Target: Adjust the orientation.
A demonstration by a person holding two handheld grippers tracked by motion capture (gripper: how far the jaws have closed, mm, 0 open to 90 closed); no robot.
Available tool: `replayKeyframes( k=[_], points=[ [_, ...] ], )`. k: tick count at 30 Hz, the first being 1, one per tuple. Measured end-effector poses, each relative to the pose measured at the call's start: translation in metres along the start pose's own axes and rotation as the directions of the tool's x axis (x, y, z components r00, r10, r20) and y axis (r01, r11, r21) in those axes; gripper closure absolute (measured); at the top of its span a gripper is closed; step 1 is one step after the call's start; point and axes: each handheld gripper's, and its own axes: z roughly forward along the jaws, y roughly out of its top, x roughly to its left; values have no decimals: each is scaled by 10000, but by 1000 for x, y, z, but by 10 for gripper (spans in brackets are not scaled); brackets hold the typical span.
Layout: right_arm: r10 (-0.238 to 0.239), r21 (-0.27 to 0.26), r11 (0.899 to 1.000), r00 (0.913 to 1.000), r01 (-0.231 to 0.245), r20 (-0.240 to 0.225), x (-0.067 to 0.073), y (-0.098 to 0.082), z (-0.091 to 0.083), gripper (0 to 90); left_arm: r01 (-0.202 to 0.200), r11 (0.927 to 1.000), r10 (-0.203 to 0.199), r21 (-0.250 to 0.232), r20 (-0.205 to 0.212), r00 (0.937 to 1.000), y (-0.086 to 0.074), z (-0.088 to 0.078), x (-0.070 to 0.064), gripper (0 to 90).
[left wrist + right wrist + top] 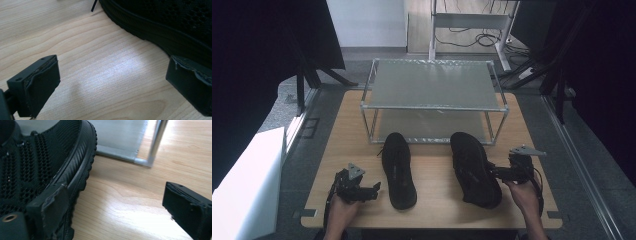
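On the bench, two black shoes lie before a wire rack, seemingly for shelving; left tongs and right tongs gape apart beside them, gripping nothing.

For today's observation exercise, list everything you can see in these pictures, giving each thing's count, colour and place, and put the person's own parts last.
black mesh lace-up shoes: 2, black; left shoe and right shoe lie side by side on the table, toes towards the rack.
two-tier metal-framed rack: 1, silver-grey, at the table's far half.
light wooden table: 1, pale wood, centre.
white box: 1, white, on the floor beside the table's left edge.
white metal stand with cables: 1, beyond the rack.
left gripper: 1, black, open, beside the left shoe's sole.
right gripper: 1, black, open, at the right shoe's side.
hands: 2, left hand, right hand, at the near edge.
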Motion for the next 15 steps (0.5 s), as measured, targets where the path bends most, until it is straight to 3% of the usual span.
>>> replayKeyframes(
  k=[3, 10, 15],
  points=[
    [347, 87, 9994, 9994, -347, -31, -9, -4, 1, 81, 2, 10000, -2, -6, 40, 10000, 0, 0, 0, 0],
    [548, 460, 9974, 9982, -559, 243, -25, -15, 6, 70, -6, 9999, 5, 110, 150, 9999, 0, 3, -1, 0],
    [825, 587, 9948, 9965, -830, 115, -35, -21, 10, 45, 33, 9999, -36, 156, 172, 9998, 0, 3, 0, 0]
  ],
)
